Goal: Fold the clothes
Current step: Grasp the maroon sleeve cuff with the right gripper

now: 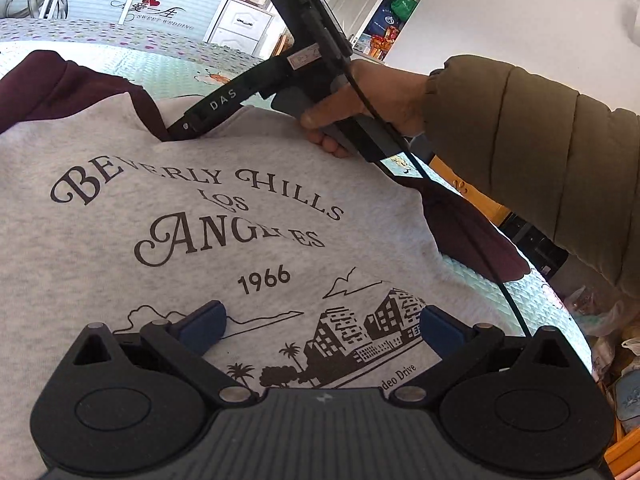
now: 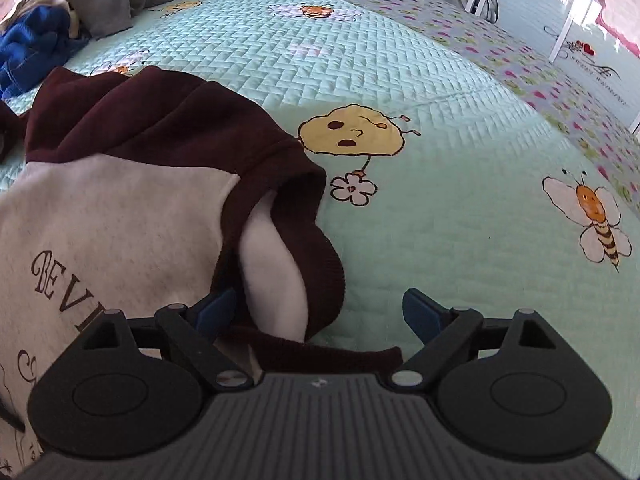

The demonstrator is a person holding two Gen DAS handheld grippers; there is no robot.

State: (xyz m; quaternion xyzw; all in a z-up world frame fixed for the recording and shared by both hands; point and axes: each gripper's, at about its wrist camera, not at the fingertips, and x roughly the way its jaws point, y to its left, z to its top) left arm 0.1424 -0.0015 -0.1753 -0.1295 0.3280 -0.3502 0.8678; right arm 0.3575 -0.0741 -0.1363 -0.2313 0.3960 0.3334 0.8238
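A grey sweatshirt (image 1: 160,208) with maroon sleeves and a "Beverly Hills Los Angeles 1966" print lies face up on the bed. My left gripper (image 1: 320,328) hovers open over the printed buildings, nothing between its blue pads. In the left wrist view, a hand (image 1: 360,108) in an olive sleeve holds my right gripper (image 1: 184,126), whose tip is at the neckline. In the right wrist view, the right gripper (image 2: 320,310) stands open low over the sweatshirt (image 2: 100,208). The maroon collar (image 2: 320,248) lies between its jaws, and the pads are not pressing on it.
A mint quilt (image 2: 440,220) with bee drawings covers the bed. A pile of blue and grey clothes (image 2: 80,8) sits at the far left. A white drawer cabinet (image 1: 240,24) stands beyond the bed, and orange furniture (image 1: 480,196) stands at its right side.
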